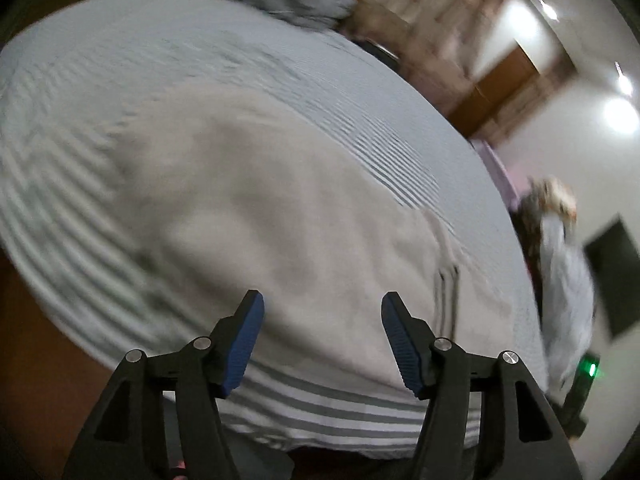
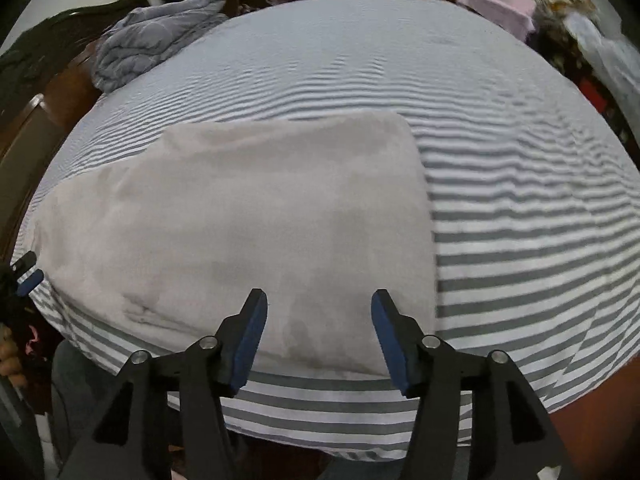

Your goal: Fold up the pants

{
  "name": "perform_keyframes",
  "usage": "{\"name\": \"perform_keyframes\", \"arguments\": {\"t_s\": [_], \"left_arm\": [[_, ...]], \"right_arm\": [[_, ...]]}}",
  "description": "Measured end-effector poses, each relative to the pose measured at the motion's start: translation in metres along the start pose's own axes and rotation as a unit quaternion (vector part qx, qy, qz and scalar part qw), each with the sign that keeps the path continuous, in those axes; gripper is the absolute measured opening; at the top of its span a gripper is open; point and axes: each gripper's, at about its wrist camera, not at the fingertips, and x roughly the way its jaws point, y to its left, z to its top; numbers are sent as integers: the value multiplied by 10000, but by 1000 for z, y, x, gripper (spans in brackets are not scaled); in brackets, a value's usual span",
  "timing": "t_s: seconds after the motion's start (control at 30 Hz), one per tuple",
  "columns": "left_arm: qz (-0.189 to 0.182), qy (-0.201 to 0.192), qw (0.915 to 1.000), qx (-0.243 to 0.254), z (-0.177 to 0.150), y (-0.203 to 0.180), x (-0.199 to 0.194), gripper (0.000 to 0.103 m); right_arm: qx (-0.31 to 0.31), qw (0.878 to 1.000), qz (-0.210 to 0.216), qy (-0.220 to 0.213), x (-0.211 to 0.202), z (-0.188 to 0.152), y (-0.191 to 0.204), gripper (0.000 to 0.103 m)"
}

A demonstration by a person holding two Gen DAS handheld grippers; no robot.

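My left gripper [image 1: 322, 338] and right gripper [image 2: 318, 336] hang released over the soft, light pants [image 2: 248, 216]; I'd pinch the near hem

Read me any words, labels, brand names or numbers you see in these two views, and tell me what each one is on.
None can be read.
Pants: plain pale fabric, no tag or print showing.
Striped bedsheet: grey and white stripes only.
Left claw and right claw: no markings visible.
Grey blanket: no lettering.
Background clutter: too blurred to tell.
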Motion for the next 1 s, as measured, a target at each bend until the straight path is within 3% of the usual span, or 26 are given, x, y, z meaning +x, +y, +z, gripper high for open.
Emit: {"name": "perform_keyframes", "arguments": {"t_s": [0.1,0.23,0.33,0.57,0.83,1.0], "left_arm": [[-147,-22,9975,-685,7,37,-5,62],[-617,70,9848,-1620,10,76,0,63],[-719,45,9770,-2008,11,95,4,64],[-889,133,9657,-2435,11,119,20,67],[-1042,41,9597,-2610,29,122,42,67],[-1034,-69,9589,-2641,24,119,41,69]], "right_arm": [[-57,10000,3,-68,-6,4,12,56],[-26,9998,113,-150,-13,8,25,58],[-37,9998,161,-144,-15,7,35,59],[9,9998,163,-77,-14,7,47,61],[20,9999,155,-45,-8,9,53,61],[15,10000,49,18,3,14,58,63]]}}
